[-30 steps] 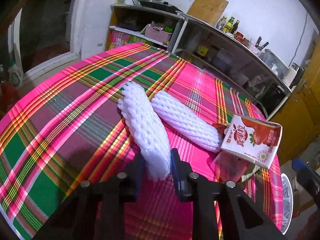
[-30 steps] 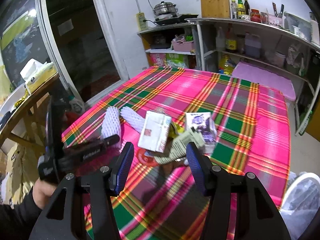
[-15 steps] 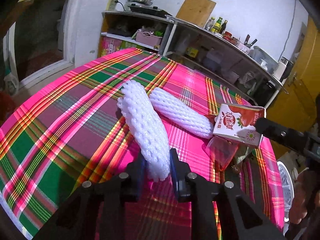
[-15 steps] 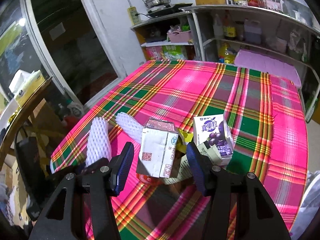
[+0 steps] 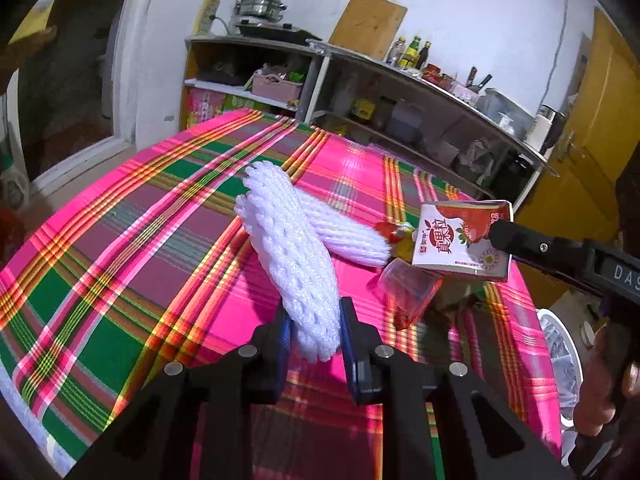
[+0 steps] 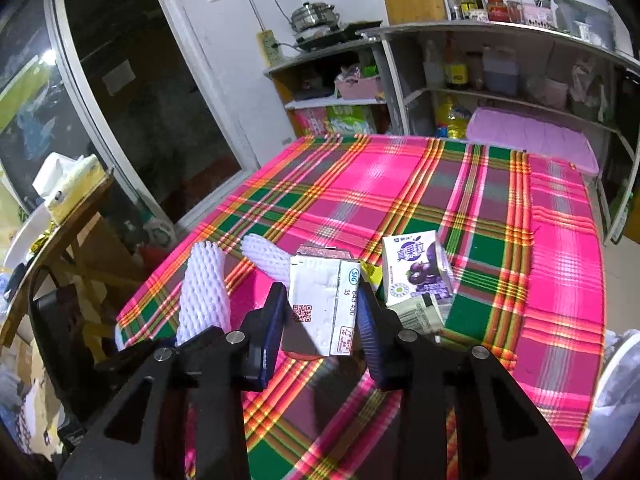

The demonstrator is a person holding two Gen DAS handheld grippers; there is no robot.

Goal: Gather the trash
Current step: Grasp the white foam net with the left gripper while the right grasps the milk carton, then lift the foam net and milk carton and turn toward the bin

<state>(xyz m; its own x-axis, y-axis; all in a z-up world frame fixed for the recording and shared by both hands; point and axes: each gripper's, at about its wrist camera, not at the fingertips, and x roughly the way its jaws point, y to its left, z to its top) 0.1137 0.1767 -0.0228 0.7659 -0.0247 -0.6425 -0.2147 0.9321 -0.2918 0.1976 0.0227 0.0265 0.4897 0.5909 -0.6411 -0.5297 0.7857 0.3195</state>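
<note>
My left gripper is shut on a white foam fruit net and holds it above the plaid tablecloth; the net also shows in the right wrist view. A second foam net lies on the cloth behind it. My right gripper is shut on a red strawberry drink carton, which also shows in the left wrist view, lifted off the table. A purple drink carton stands on the cloth just right of it.
A red plastic wrapper and crumpled paper lie by the cartons. A white bin with a bag stands off the table's right edge. Shelves line the far wall. A wooden side table is at the left.
My right gripper has closed on the strawberry carton and lifted it. My left gripper has raised the foam net off the cloth.
</note>
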